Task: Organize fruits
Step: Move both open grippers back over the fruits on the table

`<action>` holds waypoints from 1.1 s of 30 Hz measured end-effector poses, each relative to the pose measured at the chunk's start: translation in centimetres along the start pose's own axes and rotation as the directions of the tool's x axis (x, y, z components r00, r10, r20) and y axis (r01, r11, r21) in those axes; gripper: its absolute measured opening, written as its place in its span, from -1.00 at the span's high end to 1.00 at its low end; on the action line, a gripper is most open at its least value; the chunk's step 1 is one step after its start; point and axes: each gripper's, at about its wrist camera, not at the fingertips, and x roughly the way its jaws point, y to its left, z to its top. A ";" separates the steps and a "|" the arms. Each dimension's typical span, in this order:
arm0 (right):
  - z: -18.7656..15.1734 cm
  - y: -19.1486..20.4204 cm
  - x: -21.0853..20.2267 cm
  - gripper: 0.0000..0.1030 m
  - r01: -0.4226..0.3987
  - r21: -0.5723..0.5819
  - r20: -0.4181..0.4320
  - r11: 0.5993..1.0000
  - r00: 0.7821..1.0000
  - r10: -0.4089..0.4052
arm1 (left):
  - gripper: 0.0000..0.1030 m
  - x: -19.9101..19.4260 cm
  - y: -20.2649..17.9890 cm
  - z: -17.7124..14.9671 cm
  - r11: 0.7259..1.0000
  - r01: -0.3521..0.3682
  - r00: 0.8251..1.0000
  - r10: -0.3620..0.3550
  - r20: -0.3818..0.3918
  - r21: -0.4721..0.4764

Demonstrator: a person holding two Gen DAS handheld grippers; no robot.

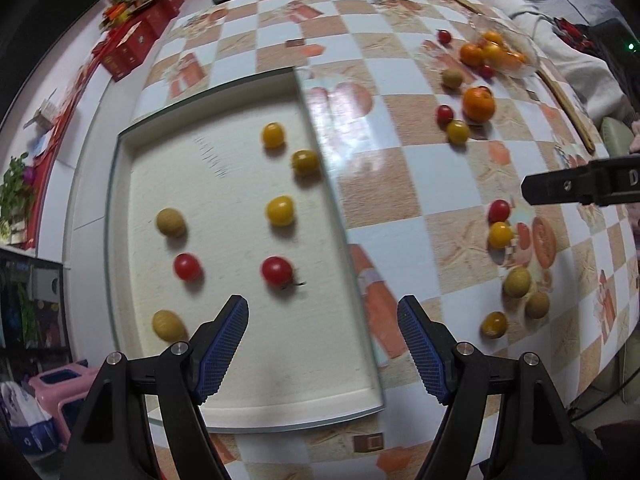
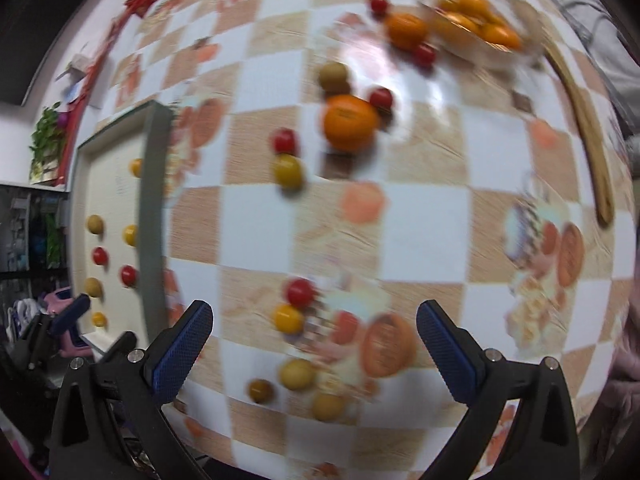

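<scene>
A white tray (image 1: 132,184) lies on the checkered table and holds several small red, yellow and olive fruits, such as a red tomato (image 1: 276,271). My left gripper (image 1: 322,316) is open and empty above the tray's near right edge. My right gripper (image 2: 314,320) is open and empty above loose fruit: a red tomato (image 2: 299,292), a yellow one (image 2: 287,318) and olive ones (image 2: 297,374). A large orange (image 2: 350,122) lies farther back. A glass bowl (image 2: 520,12) holds several oranges at the far right. The tray also shows in the right wrist view (image 2: 154,184).
More small fruits are scattered on the table right of the tray (image 1: 458,131). Red boxes (image 1: 132,40) stand along the far left edge. A wooden stick (image 2: 588,132) lies near the bowl. The right gripper's arm (image 1: 580,188) juts in from the right.
</scene>
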 end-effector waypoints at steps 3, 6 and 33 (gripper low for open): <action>-0.5 -1.7 -0.1 -0.98 0.030 0.018 -0.004 0.999 1.000 -0.030 | -0.52 0.0 -1.8 0.4 0.999 0.011 1.000 -0.011 0.001 0.033; -0.6 -3.1 -0.2 -0.98 0.039 0.043 -0.002 0.998 0.999 -0.039 | -0.52 0.1 -3.3 0.8 0.998 0.024 1.000 -0.023 -0.007 0.054; 9.1 -5.9 2.1 -0.44 -0.221 0.260 0.063 0.940 0.975 0.212 | -0.52 4.6 -7.3 9.2 0.997 0.067 0.998 -0.067 0.007 -0.045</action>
